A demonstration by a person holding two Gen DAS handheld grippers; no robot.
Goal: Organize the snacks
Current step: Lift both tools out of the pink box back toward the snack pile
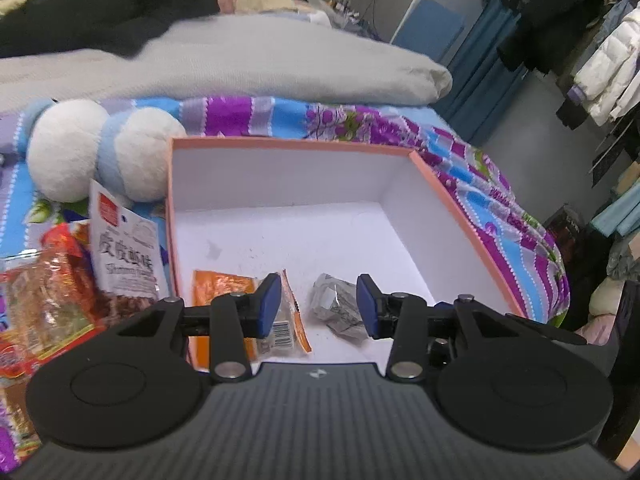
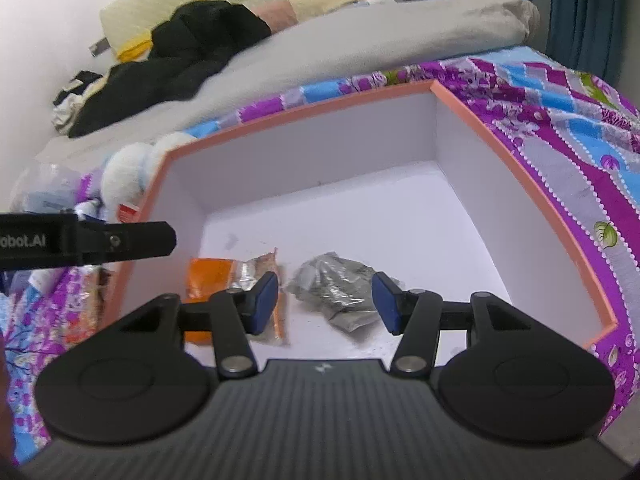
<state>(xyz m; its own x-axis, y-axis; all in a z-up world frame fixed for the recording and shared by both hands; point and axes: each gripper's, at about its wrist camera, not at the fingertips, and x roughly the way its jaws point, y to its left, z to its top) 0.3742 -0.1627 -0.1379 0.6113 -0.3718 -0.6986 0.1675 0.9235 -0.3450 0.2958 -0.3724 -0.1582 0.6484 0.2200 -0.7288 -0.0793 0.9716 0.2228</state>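
Open cardboard box [image 1: 452,204], salmon-pink rim, white inside, on a bed with a purple-and-blue floral bedspread [image 1: 500,188].

Inside, near wall: orange snack packet [image 1: 220,288] lying flat at left, barcode end toward the middle; crumpled silver-grey snack packet [image 1: 338,308] just right of it, the two apart. Rest of the box floor bare, faint dark specks.

Left gripper [image 1: 318,306] above the near edge of the box, pointing down into it. Jaws parted about halfway, blue pads clear of everything, nothing gripped; silver packet seen in the gap below, orange packet behind the left pad.

Right gripper [image 2: 324,302] likewise over the near edge, jaws roughly half apart, nothing gripped; silver-grey packet seen in the gap between the pads, not pressed by them. Left gripper's black finger visible at far left of that view, outside the box wall.

Outside the box, left: white shrimp-flavour chip bag [image 1: 124,244] leaning against the wall, red-and-clear snack bags [image 1: 48,280] piled nearer. White-and-blue plush toy [image 1: 104,152] just beyond them.

Far: grey duvet [image 1: 240,64], black garment [image 1: 100,8] on top. Hanging clothes [image 1: 600,60] at far right.
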